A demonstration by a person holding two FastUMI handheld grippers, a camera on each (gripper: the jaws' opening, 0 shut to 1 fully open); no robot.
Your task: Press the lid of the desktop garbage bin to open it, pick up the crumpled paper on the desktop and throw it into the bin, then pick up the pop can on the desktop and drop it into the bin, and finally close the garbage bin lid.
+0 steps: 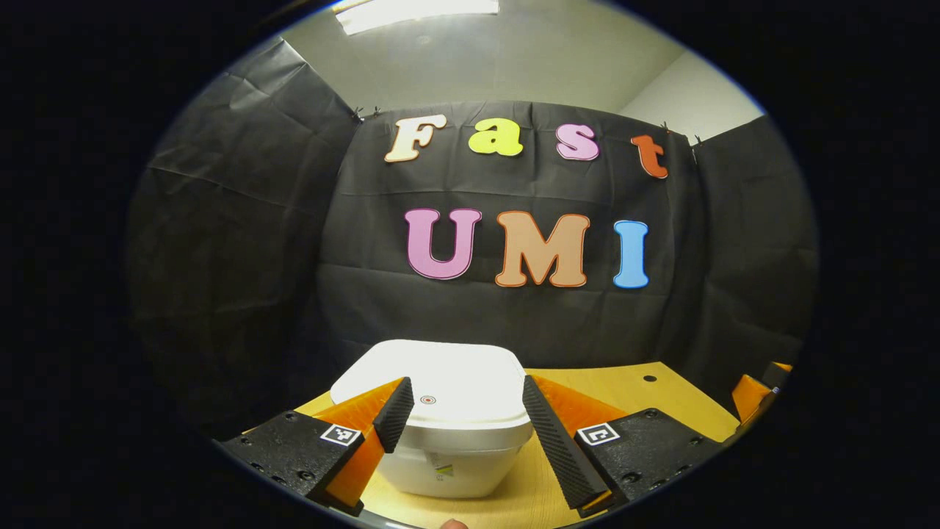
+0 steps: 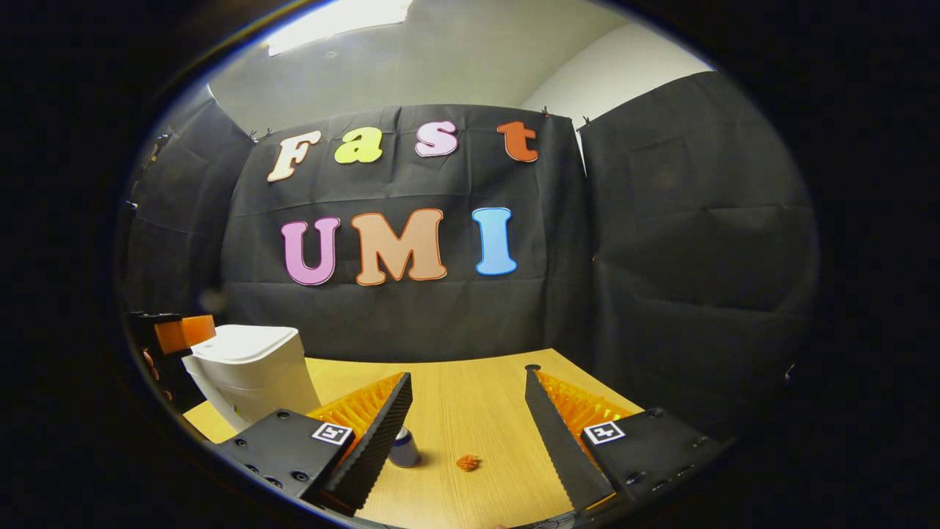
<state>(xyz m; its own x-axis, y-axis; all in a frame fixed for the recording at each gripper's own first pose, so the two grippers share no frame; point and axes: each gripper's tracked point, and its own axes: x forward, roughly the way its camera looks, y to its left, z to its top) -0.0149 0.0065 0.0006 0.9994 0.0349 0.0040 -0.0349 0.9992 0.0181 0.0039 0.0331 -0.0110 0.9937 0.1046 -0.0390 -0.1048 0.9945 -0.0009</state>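
In the left gripper view, the left gripper (image 1: 467, 422) hangs with its fingers spread wide and nothing between them. The white garbage bin (image 1: 440, 419) stands just ahead of it on the wooden desktop (image 1: 624, 389), its lid (image 1: 440, 375) down, with a small red ring mark near the lid's front edge, between the fingertips. A small label on the bin's front is too small to read.

In the right gripper view, the bin sits off to the left of the right gripper (image 2: 468, 426), whose fingers also stand wide apart and empty. The pop can (image 2: 405, 447) stands just beside its left finger, partly hidden by it. The crumpled paper (image 2: 468, 462) lies between the fingers, near the can but apart from it.
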